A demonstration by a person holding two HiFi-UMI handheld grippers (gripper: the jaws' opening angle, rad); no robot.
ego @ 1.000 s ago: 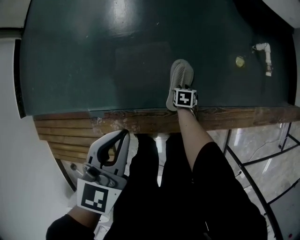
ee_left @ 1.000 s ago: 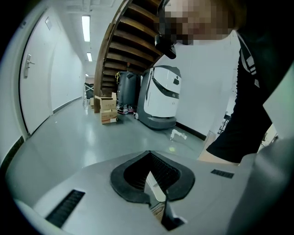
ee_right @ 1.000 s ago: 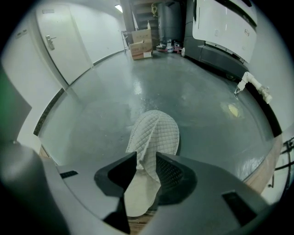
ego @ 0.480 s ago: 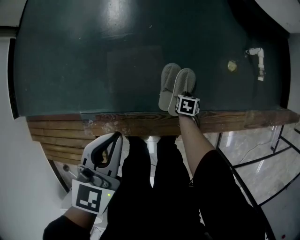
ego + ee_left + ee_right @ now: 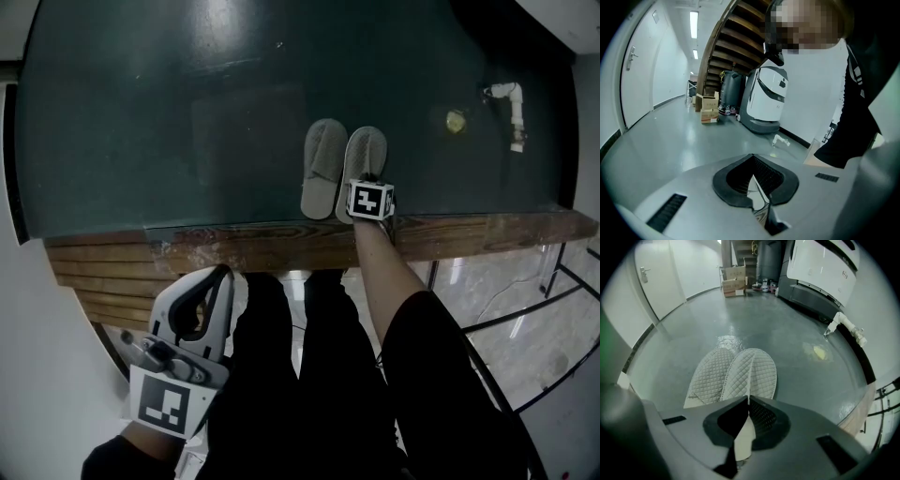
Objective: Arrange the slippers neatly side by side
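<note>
Two pale grey quilted slippers lie side by side, toes away from me, on the dark green floor: the left slipper (image 5: pixel 323 167) (image 5: pixel 710 376) and the right slipper (image 5: pixel 366 155) (image 5: pixel 757 369). My right gripper (image 5: pixel 368 184) (image 5: pixel 749 401) sits at the heel of the right slipper. Its jaws are shut, with a thin ridge of that slipper's fabric pinched between them. My left gripper (image 5: pixel 217 274) (image 5: pixel 752 176) hangs low by my left leg, over the wooden step, jaws shut and empty.
A wooden step edge (image 5: pixel 281 244) runs just behind the slippers' heels. A white pipe piece (image 5: pixel 511 103) and a yellow spot (image 5: pixel 456 120) lie to the far right. Metal railing (image 5: pixel 487 309) stands at the lower right. A white machine (image 5: pixel 766 98) and cardboard boxes (image 5: pixel 708 110) stand down the corridor.
A second ago only one slipper showed at my right gripper. Now both lie next to each other, and the pair has shifted a little left in the head view. The left gripper has barely moved.
</note>
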